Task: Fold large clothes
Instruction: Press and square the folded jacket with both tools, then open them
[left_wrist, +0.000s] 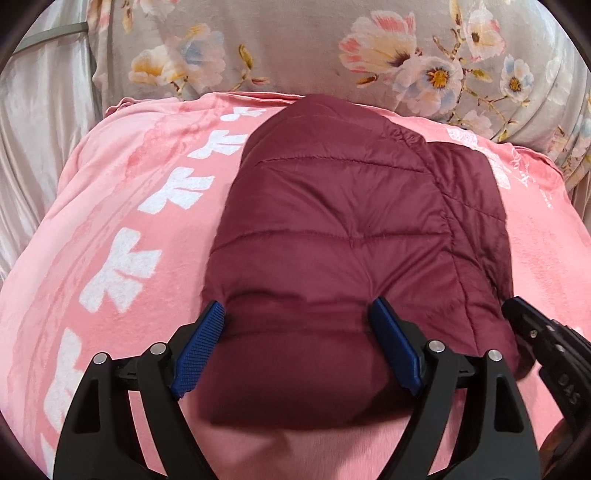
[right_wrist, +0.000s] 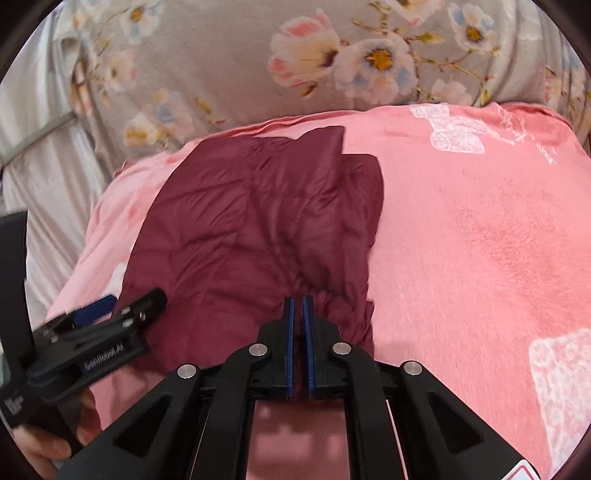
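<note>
A dark red quilted jacket (left_wrist: 332, 221) lies folded into a compact stack on a pink blanket (left_wrist: 110, 221). My left gripper (left_wrist: 297, 304) stands open wide, its blue pads (left_wrist: 199, 347) straddling the near end of the jacket without pressing it. In the right wrist view the jacket (right_wrist: 240, 229) lies left of centre. My right gripper (right_wrist: 299, 301) has its pads only a narrow slit apart, tips at the puckered near edge of the jacket; no fabric shows between them. The left gripper (right_wrist: 129, 301) appears at the lower left, the right gripper (left_wrist: 535, 332) at the left view's right edge.
The pink blanket (right_wrist: 480, 240) with white prints covers the bed. Behind it lies a grey floral sheet (left_wrist: 295, 48) (right_wrist: 221, 55). Pale satin fabric (left_wrist: 37, 129) hangs at the left. A person's hand (right_wrist: 44, 450) holds the left gripper's handle.
</note>
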